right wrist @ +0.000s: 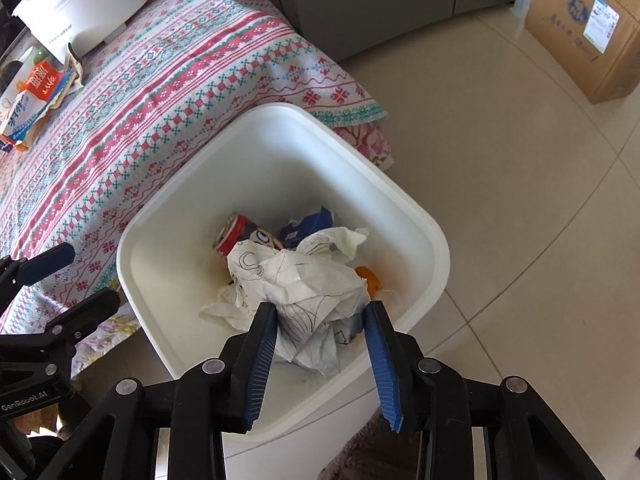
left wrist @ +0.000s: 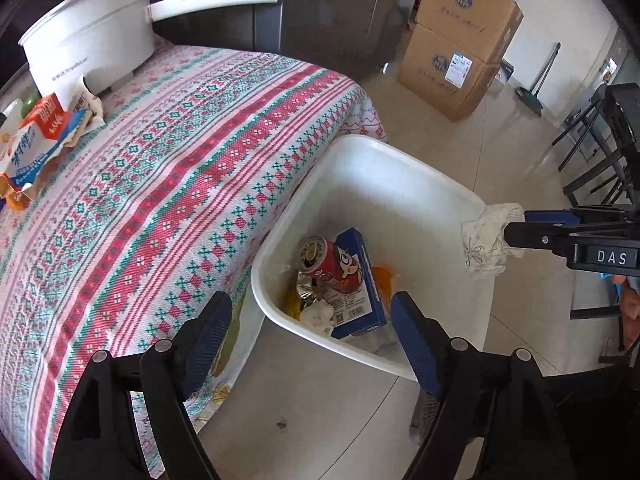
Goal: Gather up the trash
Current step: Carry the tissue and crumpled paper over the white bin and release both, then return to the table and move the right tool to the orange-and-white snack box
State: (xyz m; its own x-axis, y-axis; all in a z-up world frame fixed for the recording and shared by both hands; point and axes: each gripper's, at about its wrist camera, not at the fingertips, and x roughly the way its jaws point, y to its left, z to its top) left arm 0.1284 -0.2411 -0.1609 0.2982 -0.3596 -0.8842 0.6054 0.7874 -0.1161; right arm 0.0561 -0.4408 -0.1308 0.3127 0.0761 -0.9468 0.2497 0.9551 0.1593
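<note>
My right tool (right wrist: 322, 322) has its blue pads (right wrist: 262, 354) closed on a crumpled paper wad (right wrist: 304, 288) marked with line drawings, and it holds that wad above the open white trash bin (right wrist: 436, 256). From the left wrist view I see the same wad (left wrist: 486, 240) pinched at the tip of that tool (left wrist: 516, 226), out over the bin's far rim (left wrist: 400, 160); only this view shows it clear of the contents. My left tool (left wrist: 312, 320) is spread wide with nothing between its pads, hanging over the bin's near edge. Inside the bin lie a red drink can (left wrist: 328, 260), a blue carton (left wrist: 356, 280), foil wrapper and orange peel (left wrist: 384, 280). The bin stands against the worktop (left wrist: 160, 184), whose patterned cloth carries torn snack boxes (left wrist: 36, 140) and a white electric pot (left wrist: 88, 40), well away from the bin.
</note>
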